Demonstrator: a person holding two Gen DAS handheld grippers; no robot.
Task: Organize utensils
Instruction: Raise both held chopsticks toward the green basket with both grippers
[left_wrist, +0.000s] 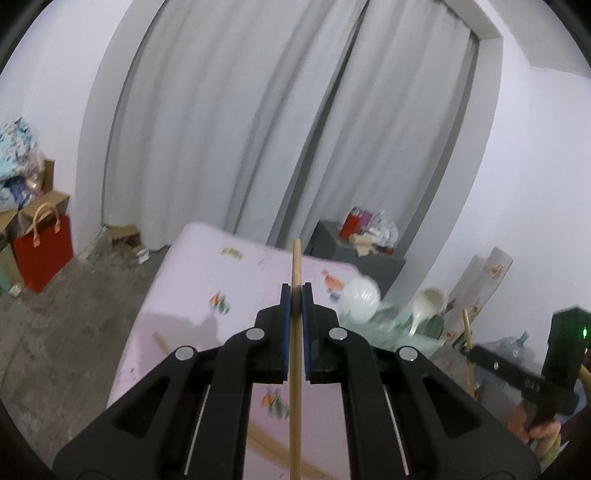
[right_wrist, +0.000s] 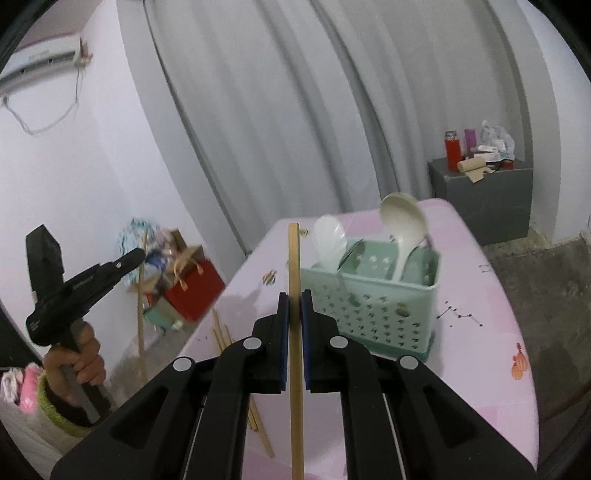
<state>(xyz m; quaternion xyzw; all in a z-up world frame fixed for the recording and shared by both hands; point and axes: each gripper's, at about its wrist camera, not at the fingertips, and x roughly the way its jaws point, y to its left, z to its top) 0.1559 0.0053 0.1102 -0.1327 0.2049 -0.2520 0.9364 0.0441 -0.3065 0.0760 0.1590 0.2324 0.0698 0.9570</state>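
My left gripper (left_wrist: 296, 295) is shut on a wooden chopstick (left_wrist: 296, 354), held upright above the pink table (left_wrist: 207, 273). My right gripper (right_wrist: 294, 301) is shut on another wooden chopstick (right_wrist: 295, 350), just left of a green perforated utensil caddy (right_wrist: 384, 306). The caddy holds two white spoons (right_wrist: 404, 225) and shows in the left wrist view (left_wrist: 391, 325) at the right. Several loose chopsticks (right_wrist: 221, 336) lie on the table left of the right gripper. The other hand-held gripper shows at the edge of each view, at the left in the right wrist view (right_wrist: 137, 254).
A grey cabinet (right_wrist: 484, 199) with bottles and clutter stands behind the table by the curtains. A red bag (left_wrist: 42, 251) and boxes sit on the concrete floor to the left. A water jug (left_wrist: 515, 343) is at the right.
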